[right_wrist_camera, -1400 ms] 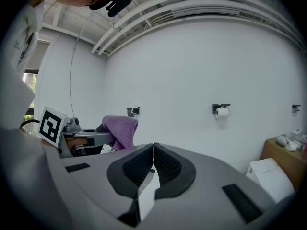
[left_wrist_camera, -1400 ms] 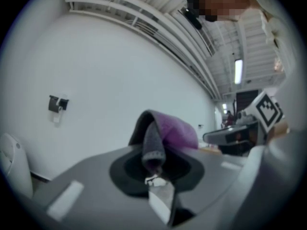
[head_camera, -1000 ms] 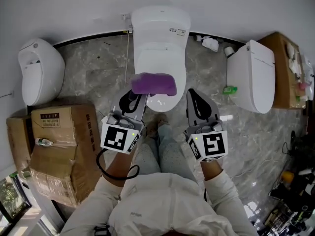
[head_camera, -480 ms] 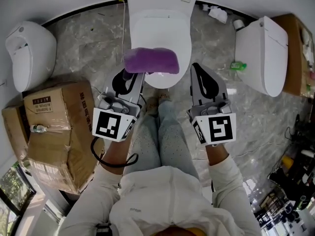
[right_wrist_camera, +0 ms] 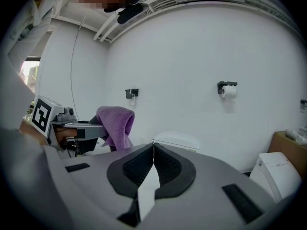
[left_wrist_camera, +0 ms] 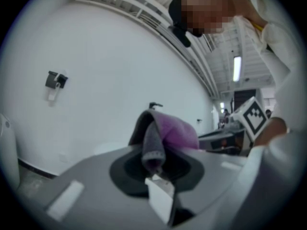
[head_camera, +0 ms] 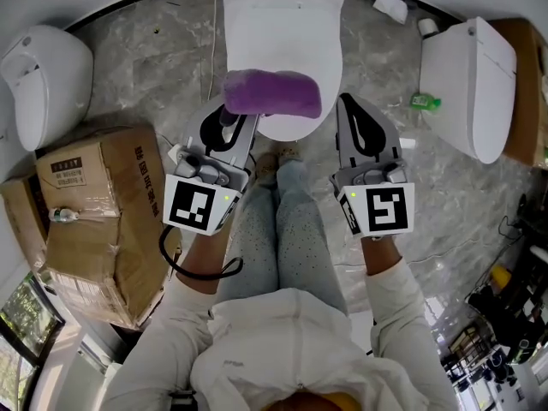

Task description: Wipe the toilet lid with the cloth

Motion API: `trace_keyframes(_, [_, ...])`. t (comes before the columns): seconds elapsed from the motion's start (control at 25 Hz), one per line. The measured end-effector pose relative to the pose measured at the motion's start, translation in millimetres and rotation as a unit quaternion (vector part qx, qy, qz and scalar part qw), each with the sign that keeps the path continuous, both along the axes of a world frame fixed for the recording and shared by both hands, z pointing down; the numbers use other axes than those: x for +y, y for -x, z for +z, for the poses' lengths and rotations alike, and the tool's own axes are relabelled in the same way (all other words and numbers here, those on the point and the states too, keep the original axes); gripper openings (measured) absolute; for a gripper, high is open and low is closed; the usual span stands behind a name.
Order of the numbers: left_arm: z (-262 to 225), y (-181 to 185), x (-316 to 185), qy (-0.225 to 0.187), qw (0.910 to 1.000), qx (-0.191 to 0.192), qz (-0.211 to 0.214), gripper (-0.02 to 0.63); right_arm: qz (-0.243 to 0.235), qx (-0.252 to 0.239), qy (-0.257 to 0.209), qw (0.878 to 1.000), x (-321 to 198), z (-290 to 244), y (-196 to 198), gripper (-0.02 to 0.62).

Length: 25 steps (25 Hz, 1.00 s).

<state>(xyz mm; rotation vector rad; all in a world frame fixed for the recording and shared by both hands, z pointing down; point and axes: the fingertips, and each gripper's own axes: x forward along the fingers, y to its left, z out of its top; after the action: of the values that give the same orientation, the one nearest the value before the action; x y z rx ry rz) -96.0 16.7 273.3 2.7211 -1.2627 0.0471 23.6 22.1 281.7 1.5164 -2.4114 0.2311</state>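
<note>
You're holding the purple cloth (head_camera: 272, 92) bunched in the left gripper (head_camera: 233, 118), whose jaws are pinching one fold while the rest is draping over the tips. From above, the cloth is covering the front edge of the closed white lid (head_camera: 282, 32). I can't tell whether it's touching. Your right gripper (head_camera: 347, 103) is pointing at the lid's right side, just beside the cloth, with its jaws pressed together on nothing. Your knees are sitting between the two grippers, right in front of the bowl. Further out, a second toilet (head_camera: 43, 75) is standing at the left with a cardboard box (head_camera: 94, 221) beside it. A third toilet (head_camera: 467, 84) is standing at the right, a green bottle (head_camera: 424, 103) lying at its base.
</note>
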Motion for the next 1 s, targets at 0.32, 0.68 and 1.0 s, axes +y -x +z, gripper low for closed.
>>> trace_keyframes(0.32, [35.0,-3.8,-6.1,0.019,0.9995,-0.017,0.017,0.054,-0.003,0.009,0.02,1.0,-6.4,44.7,-6.9,0.015])
trace_keyframes(0.68, [71.8,-15.1,-6.3,0.041,0.9989,-0.014,0.02,0.054,-0.007,0.02,0.051,0.998,-1.4,96.8,-17.9,0.015])
trace_keyframes(1.0, [107.4,-18.0,-5.2,0.061,0.998,-0.016,0.009,0.054,-0.002,0.017,0.08,0.997,3.9,147.3,-28.1,0.015])
